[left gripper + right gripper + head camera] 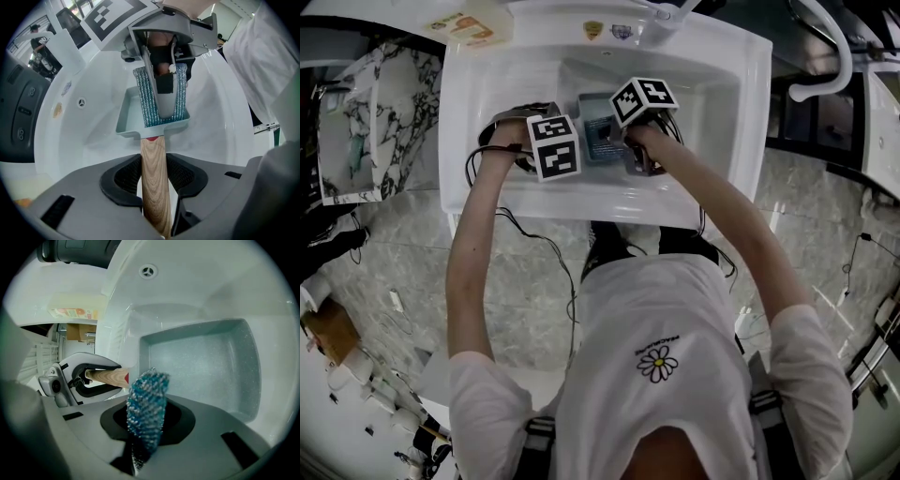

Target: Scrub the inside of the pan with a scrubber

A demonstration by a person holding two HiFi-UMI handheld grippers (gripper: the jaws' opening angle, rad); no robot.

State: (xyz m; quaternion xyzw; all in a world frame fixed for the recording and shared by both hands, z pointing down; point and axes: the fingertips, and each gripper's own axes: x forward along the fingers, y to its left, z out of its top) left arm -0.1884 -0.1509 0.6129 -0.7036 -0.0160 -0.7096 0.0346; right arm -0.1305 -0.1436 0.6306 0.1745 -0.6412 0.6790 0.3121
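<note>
Left gripper view: left gripper (154, 183) clamps the wooden handle (152, 154) of a pale-blue rectangular pan (127, 115); right gripper (140, 441) pinches a blue mesh scrubber (147, 399).

The walls of the sink (478, 141) are rising all around the pan (201, 366), so the way in is standing open from above. Inside the pan, the floor is lying bare beyond the scrubber (145, 408), which the right gripper (146, 432) is clamping. The wooden handle (152, 159), which the left gripper (154, 185) is clamping, is blocking one side of the pan. Bare basin floor is lying free along the pan's other sides.
</note>
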